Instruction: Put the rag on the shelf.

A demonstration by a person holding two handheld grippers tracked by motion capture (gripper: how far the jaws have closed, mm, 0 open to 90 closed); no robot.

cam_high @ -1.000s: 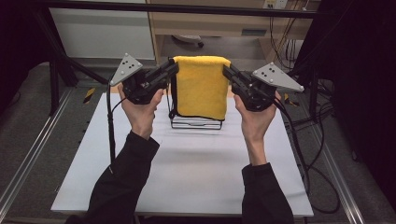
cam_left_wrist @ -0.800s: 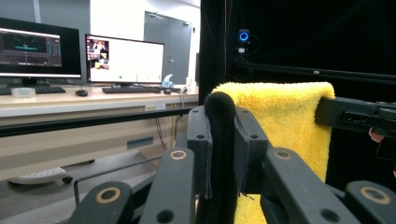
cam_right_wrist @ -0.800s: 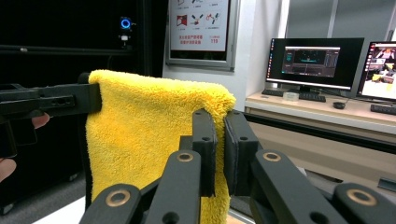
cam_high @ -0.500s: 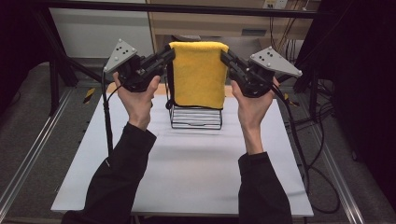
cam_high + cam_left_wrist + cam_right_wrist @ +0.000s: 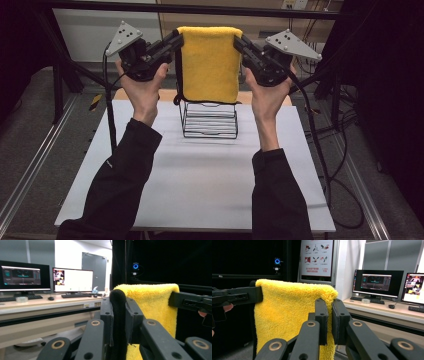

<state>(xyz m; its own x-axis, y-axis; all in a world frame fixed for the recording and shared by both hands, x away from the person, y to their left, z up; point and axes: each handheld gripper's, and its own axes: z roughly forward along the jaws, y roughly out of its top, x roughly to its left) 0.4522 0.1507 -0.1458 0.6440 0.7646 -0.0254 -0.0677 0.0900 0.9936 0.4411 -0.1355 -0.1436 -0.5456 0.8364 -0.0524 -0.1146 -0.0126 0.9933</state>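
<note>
from the high view, a yellow towel [image 5: 210, 65] hangs flat between the two grippers, held up above a black wire rack [image 5: 209, 120] that stands on the white table [image 5: 200, 190]. the left gripper [image 5: 176, 41] pinches the towel's upper left corner and the right gripper [image 5: 239, 42] pinches its upper right corner. the towel's lower edge hangs just above the rack's top, and a black trim runs down its left side.

the left gripper view adds what the high view cannot: its jaws are clenched on a dark, black-edged fold of the towel [image 5: 152, 305], with the other gripper gripping the far corner. behind stand two monitors [image 5: 47, 277] on a desk.

the right gripper view shows its own jaws clamped tight on the fluffy yellow corner [image 5: 294, 312], with a poster [image 5: 317, 256] behind and more monitors [image 5: 377, 283] on a desk.
</note>
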